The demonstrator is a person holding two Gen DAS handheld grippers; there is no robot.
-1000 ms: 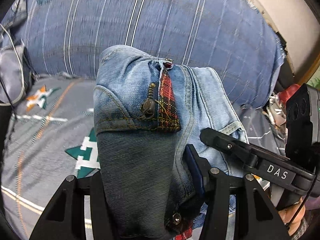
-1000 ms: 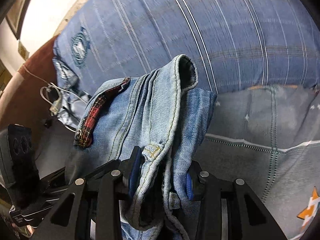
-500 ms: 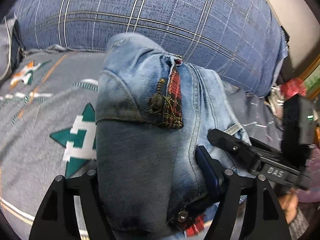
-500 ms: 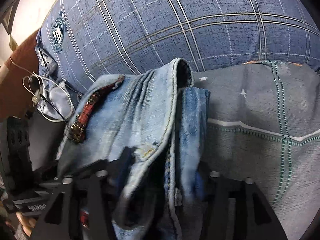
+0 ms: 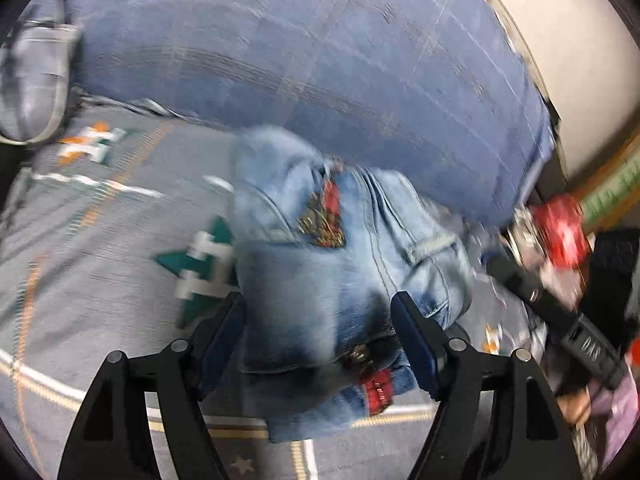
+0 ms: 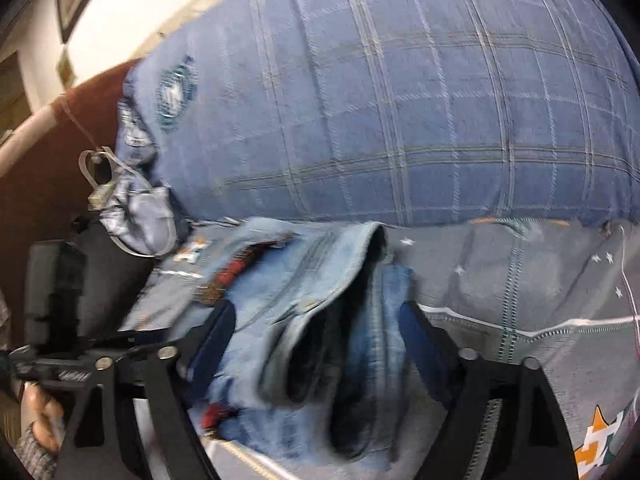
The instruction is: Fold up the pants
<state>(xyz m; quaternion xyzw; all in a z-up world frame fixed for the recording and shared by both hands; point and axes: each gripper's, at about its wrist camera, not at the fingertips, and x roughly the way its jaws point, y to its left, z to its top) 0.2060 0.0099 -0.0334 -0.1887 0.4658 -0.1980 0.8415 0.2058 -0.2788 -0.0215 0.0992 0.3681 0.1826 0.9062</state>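
Observation:
The folded light-blue jeans [image 5: 328, 264] with red plaid lining lie as a thick bundle on the grey bedspread [image 5: 92, 264], in front of a big blue plaid pillow [image 5: 320, 52]. My left gripper [image 5: 320, 328] is open, its fingers standing either side of the bundle's near end. My right gripper [image 6: 316, 332] is also open, its fingers astride the jeans [image 6: 320, 304] from the other side. The right gripper also shows at the right of the left wrist view [image 5: 560, 312]. Both views are motion-blurred.
The pillow [image 6: 400, 112] fills the space behind the jeans. A smaller grey-blue cushion with a white cable [image 6: 132, 200] lies at the left of the right view. Red and assorted clutter [image 5: 560, 228] sits at the bed's right edge.
Both grippers have opened and let go of the jeans. The bundle now rests on the bedspread, and both grippers have drawn back from it.

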